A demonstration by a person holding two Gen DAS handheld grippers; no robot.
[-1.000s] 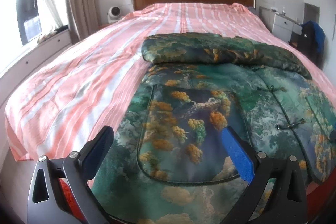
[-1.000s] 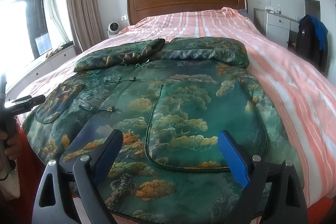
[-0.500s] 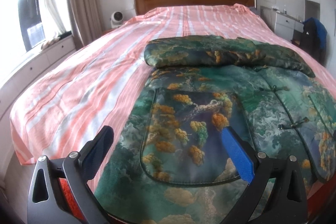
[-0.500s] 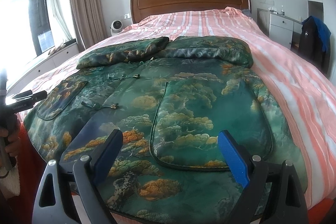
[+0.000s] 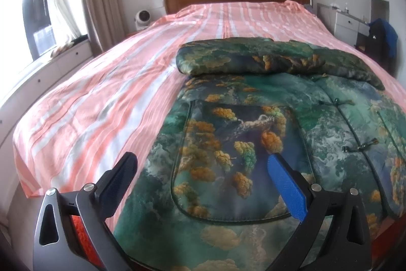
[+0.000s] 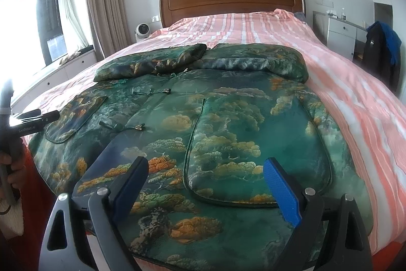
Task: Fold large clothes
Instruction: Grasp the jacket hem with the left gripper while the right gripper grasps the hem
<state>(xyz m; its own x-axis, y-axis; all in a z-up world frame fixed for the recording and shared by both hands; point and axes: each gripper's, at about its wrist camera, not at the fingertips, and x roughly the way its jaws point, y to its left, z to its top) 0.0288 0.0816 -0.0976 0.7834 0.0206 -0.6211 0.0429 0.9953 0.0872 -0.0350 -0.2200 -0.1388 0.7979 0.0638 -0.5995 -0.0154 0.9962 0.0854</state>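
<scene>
A large green padded jacket (image 5: pixel 253 133) with orange cloud print lies flat on the bed, front up, both sleeves folded across its top. It also shows in the right wrist view (image 6: pixel 228 118). My left gripper (image 5: pixel 203 169) is open and empty above the jacket's left patch pocket (image 5: pixel 228 159) near the hem. My right gripper (image 6: pixel 205 174) is open and empty above the right patch pocket (image 6: pixel 256 151). The left gripper (image 6: pixel 28 121) appears at the left edge of the right wrist view, held in a hand; its jaws cannot be judged there.
The bed has a pink striped sheet (image 5: pixel 101 103) and a wooden headboard (image 6: pixel 231 4). A white cabinet (image 6: pixel 342 34) and a dark jacket on a chair (image 6: pixel 383 50) stand at the right. A window bench (image 5: pixel 38 67), curtain and small white fan (image 6: pixel 142 32) are at the left.
Both grippers have drawn back and risen slightly from the jacket's hem, staying open. The jacket has not moved.
</scene>
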